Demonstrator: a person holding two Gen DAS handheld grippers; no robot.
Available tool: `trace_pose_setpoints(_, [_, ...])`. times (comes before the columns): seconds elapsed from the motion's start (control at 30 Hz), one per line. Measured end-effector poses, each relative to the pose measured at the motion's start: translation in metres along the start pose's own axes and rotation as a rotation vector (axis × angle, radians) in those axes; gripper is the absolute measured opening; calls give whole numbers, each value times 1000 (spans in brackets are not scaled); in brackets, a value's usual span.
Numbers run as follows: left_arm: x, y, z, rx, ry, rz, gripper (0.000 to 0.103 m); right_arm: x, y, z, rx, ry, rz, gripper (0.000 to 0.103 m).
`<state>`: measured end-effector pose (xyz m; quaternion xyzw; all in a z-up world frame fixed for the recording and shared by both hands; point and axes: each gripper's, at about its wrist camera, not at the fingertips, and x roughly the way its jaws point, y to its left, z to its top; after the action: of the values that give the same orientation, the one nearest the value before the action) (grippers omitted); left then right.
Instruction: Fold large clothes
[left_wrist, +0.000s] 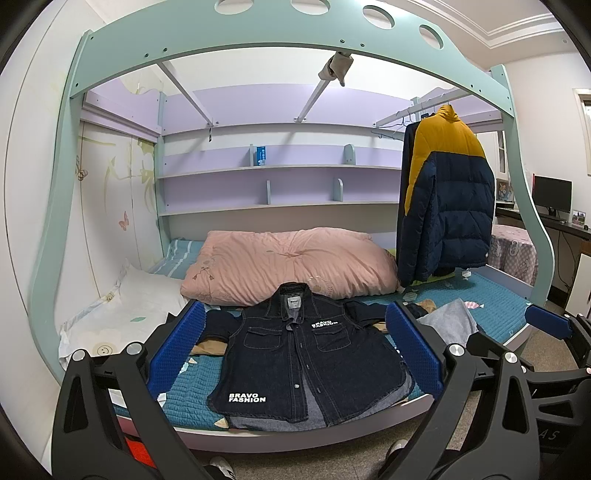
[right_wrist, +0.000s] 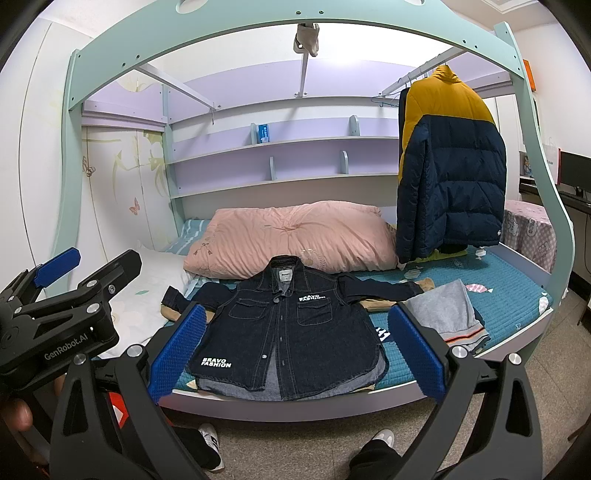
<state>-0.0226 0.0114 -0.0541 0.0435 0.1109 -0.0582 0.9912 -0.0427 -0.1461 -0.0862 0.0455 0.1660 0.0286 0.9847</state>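
A dark denim jacket (left_wrist: 295, 354) with white "BRAVO FASHION" lettering lies spread flat, front up, collar away from me, on the teal bedspread (left_wrist: 502, 306) near the bed's front edge. It also shows in the right wrist view (right_wrist: 291, 332). My left gripper (left_wrist: 295, 350) is open and empty, held in the air short of the bed, its blue pads (left_wrist: 184, 343) framing the jacket. My right gripper (right_wrist: 295, 350) is open and empty, likewise held back from the bed. The left gripper's body shows at the left of the right wrist view (right_wrist: 66, 295).
A pink quilt (left_wrist: 291, 262) lies behind the jacket. A grey garment (right_wrist: 447, 314) lies on the bed to the jacket's right. A navy and yellow puffer coat (left_wrist: 447, 199) hangs at the right. A white pillow (left_wrist: 122, 314) lies at the left. My shoes (right_wrist: 210, 443) stand on the floor below.
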Motion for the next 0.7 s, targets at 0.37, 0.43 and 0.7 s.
trace_pose_setpoints(0.37, [0,-1,0,-2,0,0,98,-1,1,0,3,0,-1,95])
trace_pose_setpoints(0.43, [0,-1,0,-1,0,2,98,0,0,0,3,1,0,95])
trace_pose_setpoints(0.7, [0,-1,-1,-1,-1,1,98,0,1,0,4,1,0,95])
